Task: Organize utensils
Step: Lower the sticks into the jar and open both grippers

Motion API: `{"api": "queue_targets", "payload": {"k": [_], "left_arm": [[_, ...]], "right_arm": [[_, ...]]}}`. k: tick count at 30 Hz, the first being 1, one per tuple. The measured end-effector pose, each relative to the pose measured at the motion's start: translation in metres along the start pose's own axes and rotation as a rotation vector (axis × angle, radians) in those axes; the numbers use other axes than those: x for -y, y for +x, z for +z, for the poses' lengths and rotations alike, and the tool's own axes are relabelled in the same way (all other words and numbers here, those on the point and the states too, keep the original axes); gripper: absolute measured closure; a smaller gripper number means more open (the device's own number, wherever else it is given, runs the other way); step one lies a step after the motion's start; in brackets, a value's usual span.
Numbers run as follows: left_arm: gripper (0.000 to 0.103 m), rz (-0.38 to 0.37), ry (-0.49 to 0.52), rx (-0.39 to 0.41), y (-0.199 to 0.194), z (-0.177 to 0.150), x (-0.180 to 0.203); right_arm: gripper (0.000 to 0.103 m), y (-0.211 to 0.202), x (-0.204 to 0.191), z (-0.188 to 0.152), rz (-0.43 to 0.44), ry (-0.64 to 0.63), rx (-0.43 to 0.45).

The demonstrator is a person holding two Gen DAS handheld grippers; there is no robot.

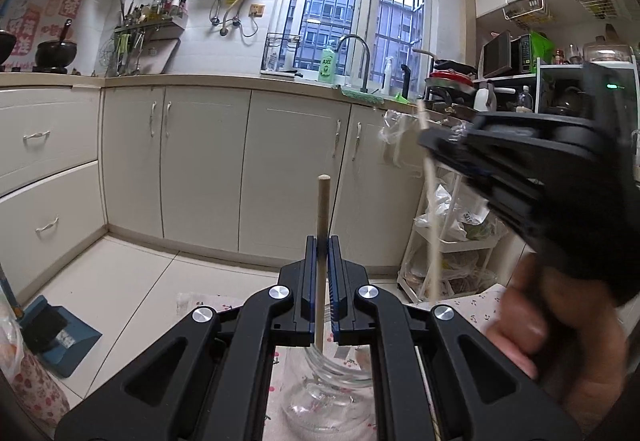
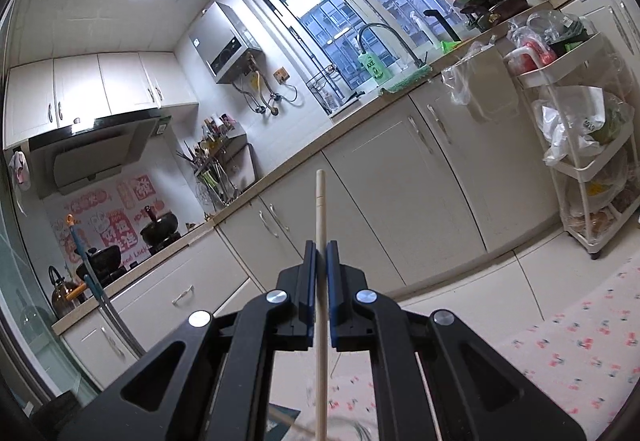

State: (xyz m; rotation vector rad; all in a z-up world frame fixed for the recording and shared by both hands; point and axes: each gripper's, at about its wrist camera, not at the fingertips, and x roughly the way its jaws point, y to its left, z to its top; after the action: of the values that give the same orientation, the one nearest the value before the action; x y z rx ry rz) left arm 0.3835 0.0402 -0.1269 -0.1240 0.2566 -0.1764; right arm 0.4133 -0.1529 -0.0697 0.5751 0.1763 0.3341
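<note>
My left gripper (image 1: 322, 241) has its jaws nearly closed, clamped on a wooden chopstick (image 1: 321, 261) that stands upright between the blue pads; its rounded top rises above the fingertips and its lower end drops into the mouth of a clear glass jar (image 1: 326, 393) directly beneath the gripper. The jar sits on a table covered in a cherry-print cloth (image 1: 486, 301).

My right gripper (image 2: 320, 253) is likewise almost closed, pinching a second wooden chopstick (image 2: 321, 281) that runs straight up through the pads. In the left view I see that right gripper (image 1: 430, 147) blurred at the upper right, with its chopstick (image 1: 430, 225) slanting down toward the cloth's far edge and a hand (image 1: 552, 341) wrapped round its grip, just beside my left gripper's arm.

Beyond the table stand cream cabinets (image 1: 208, 165), a sink faucet (image 1: 358, 53) under the window and a white shelf trolley (image 1: 448, 241) stuffed with bags.
</note>
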Motion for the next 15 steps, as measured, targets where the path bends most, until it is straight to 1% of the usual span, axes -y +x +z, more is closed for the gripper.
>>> {"api": "queue_targets", "payload": {"k": [6, 8, 12, 15], "left_arm": [[0.096, -0.018, -0.005, -0.018, -0.006, 0.0, -0.004], [0.092, -0.021, -0.006, -0.033, -0.006, -0.001, -0.005], [0.087, -0.014, -0.028, -0.046, -0.013, -0.004, -0.008], [0.081, -0.006, -0.051, -0.051, -0.022, -0.003, -0.012]], "right_arm": [[0.097, 0.016, 0.0, -0.02, -0.012, -0.023, -0.042], [0.097, 0.017, 0.001, -0.03, -0.016, -0.034, -0.068], [0.097, 0.014, 0.003, -0.045, -0.025, -0.058, -0.114], [0.097, 0.009, 0.004, -0.054, -0.033, -0.073, -0.149]]}}
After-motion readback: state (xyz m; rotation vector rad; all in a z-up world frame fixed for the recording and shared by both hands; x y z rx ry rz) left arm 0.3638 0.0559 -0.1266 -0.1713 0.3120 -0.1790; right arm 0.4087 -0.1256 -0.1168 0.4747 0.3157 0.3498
